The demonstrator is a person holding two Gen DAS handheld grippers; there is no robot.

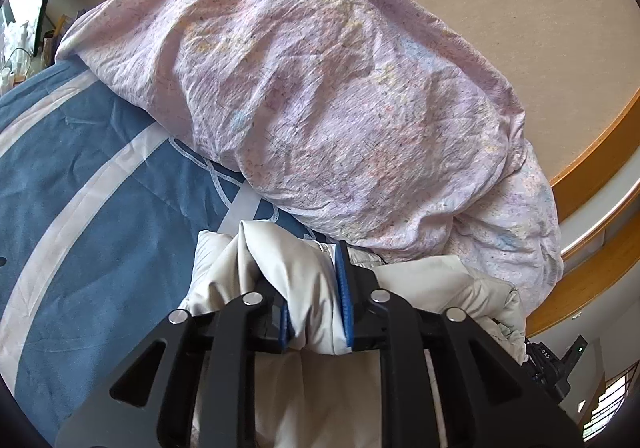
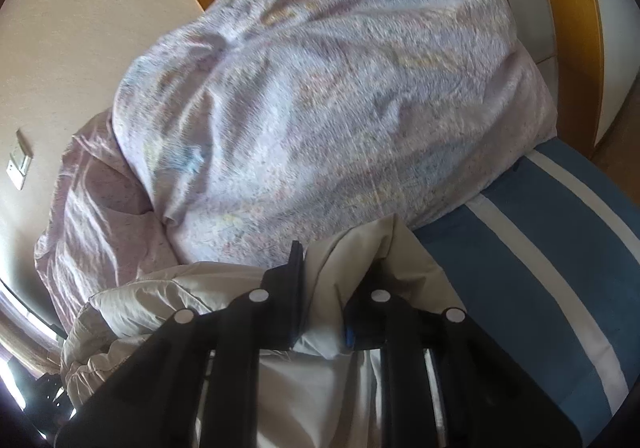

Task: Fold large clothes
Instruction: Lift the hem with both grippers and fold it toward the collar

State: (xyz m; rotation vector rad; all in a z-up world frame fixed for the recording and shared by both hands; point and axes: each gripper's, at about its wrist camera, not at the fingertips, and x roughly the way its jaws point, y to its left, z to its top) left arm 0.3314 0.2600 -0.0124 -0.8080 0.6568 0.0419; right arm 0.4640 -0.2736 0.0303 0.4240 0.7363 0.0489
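Note:
A cream puffy jacket (image 1: 304, 276) lies on a blue bedcover with white stripes (image 1: 92, 188). My left gripper (image 1: 314, 288) is shut on a thick bunch of the jacket's fabric, which bulges between the blue pads. In the right wrist view my right gripper (image 2: 324, 288) is shut on another fold of the same jacket (image 2: 352, 260), held just above the bedcover (image 2: 540, 248). The rest of the jacket hangs below both grippers and is mostly hidden by them.
A big crumpled pink quilt (image 1: 320, 88) is heaped right behind the jacket; it also fills the right wrist view (image 2: 320, 108). Beyond it are a beige wall (image 1: 520, 8), a wooden bed frame (image 1: 600, 168) and a wall switch (image 2: 18, 164).

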